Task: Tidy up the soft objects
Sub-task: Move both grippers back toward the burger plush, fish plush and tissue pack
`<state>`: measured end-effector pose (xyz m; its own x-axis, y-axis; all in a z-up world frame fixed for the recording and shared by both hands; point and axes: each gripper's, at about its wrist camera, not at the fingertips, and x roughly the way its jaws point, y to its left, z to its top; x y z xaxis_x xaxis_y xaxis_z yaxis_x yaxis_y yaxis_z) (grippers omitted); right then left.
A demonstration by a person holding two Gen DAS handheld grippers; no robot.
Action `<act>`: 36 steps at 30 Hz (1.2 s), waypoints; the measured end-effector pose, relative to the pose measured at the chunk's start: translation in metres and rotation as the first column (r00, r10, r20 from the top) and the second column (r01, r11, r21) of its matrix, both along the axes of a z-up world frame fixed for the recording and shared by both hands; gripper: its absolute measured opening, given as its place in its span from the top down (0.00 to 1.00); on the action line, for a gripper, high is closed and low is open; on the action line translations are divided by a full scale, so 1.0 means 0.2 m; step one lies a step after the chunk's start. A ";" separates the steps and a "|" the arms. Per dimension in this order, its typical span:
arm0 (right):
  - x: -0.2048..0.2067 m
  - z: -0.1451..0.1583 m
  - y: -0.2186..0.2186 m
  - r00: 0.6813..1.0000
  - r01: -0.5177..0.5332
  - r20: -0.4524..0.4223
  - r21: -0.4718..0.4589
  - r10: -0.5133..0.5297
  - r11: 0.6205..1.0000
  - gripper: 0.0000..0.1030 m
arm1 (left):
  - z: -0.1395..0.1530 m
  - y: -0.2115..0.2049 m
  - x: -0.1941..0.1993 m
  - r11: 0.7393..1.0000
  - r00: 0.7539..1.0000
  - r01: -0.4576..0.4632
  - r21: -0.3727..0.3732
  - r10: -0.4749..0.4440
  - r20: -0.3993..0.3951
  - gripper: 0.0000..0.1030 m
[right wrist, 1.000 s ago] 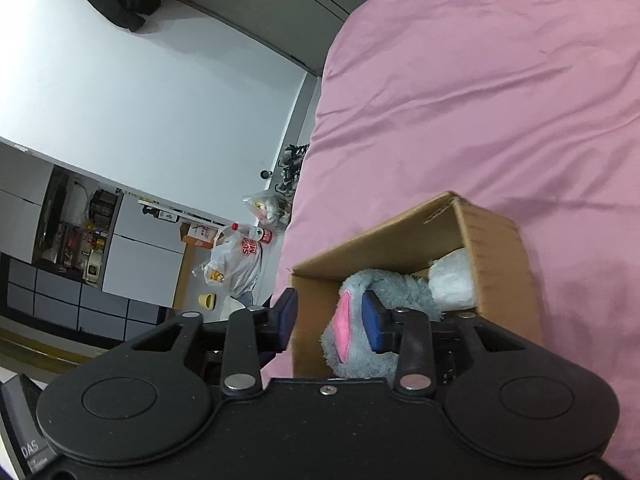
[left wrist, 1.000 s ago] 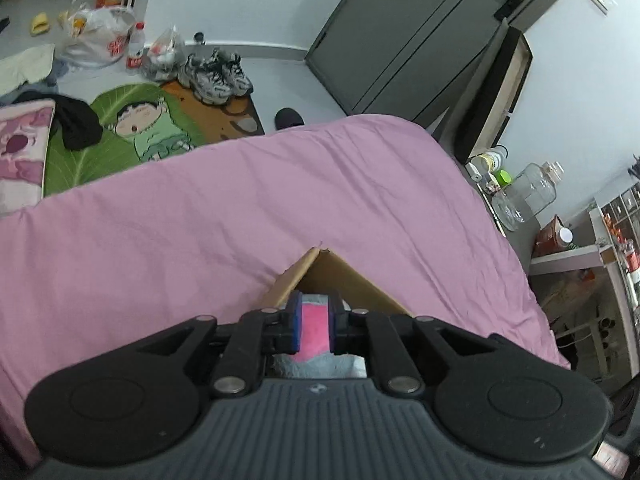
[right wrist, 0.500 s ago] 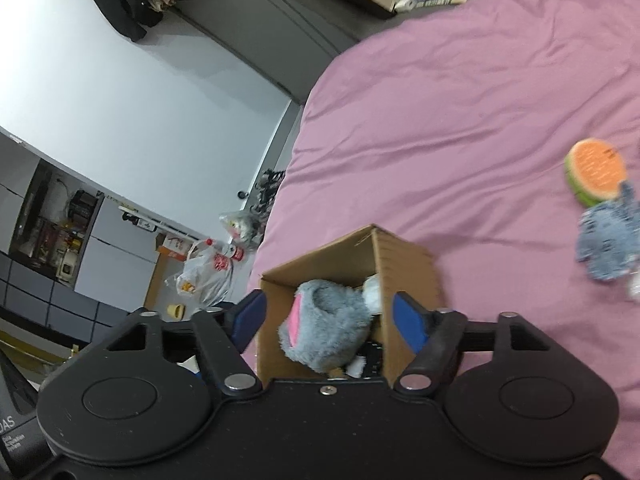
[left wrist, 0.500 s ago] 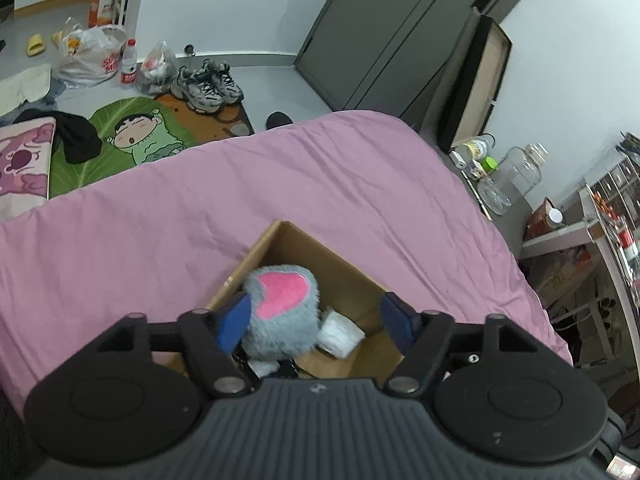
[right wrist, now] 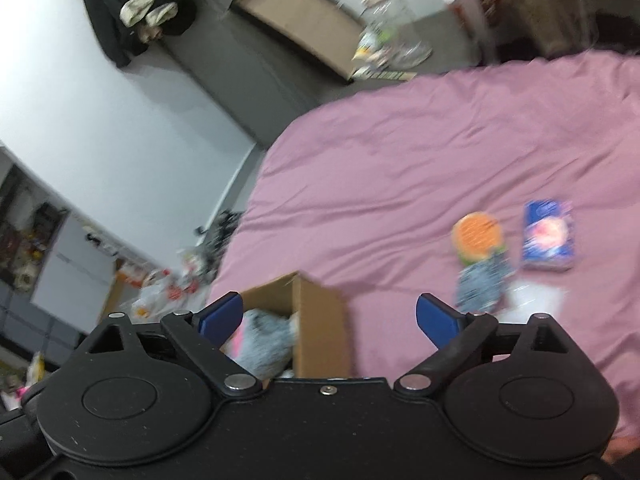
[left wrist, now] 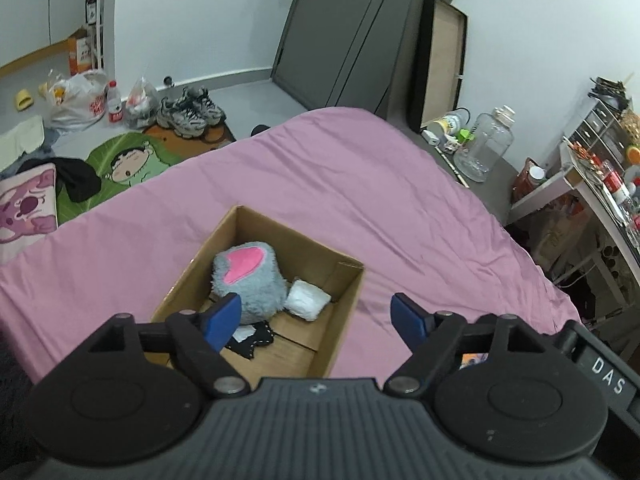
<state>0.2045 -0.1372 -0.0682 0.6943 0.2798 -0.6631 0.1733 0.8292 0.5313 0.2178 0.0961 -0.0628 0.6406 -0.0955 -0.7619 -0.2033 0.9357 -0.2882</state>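
Pink bedding (left wrist: 360,184) was spread beneath an open cardboard box (left wrist: 344,280), in which a grey plush toy (left wrist: 250,280) with a pink patch was lodged beside a white bundle (left wrist: 306,299). Both the left gripper (left wrist: 316,314) and right gripper (right wrist: 330,316) had just been opened, nothing gripped. An orange plush (right wrist: 477,236) and a blue packet (right wrist: 548,234) were left apart on the bedding.

Cardboard boxes (left wrist: 260,280): one
Soft items inside it: three – grey plush (left wrist: 248,280), white roll (left wrist: 308,299), black cloth (left wrist: 256,340)
Items loose on the bed (right wrist: 400,160): three counted – orange toy (right wrist: 476,236), blue packet (right wrist: 548,236), patterned piece (right wrist: 480,284)
Sneakers (left wrist: 188,112): two
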 end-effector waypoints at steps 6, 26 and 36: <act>-0.08 0.05 -0.16 0.999 0.048 0.018 -0.021 -0.048 0.999 0.01 | 0.07 -0.11 -0.07 1.000 0.999 0.016 0.017 -0.017 0.035 0.06; -0.31 0.13 -0.59 0.996 0.055 0.069 -0.028 -0.053 0.998 0.00 | 0.23 -0.42 -0.26 0.995 0.989 0.092 0.037 -0.096 0.116 0.00; -0.35 0.10 -0.80 0.997 0.062 0.055 -0.024 -0.060 0.998 0.00 | 0.26 -0.60 -0.32 0.985 0.980 0.159 0.061 -0.165 0.111 0.00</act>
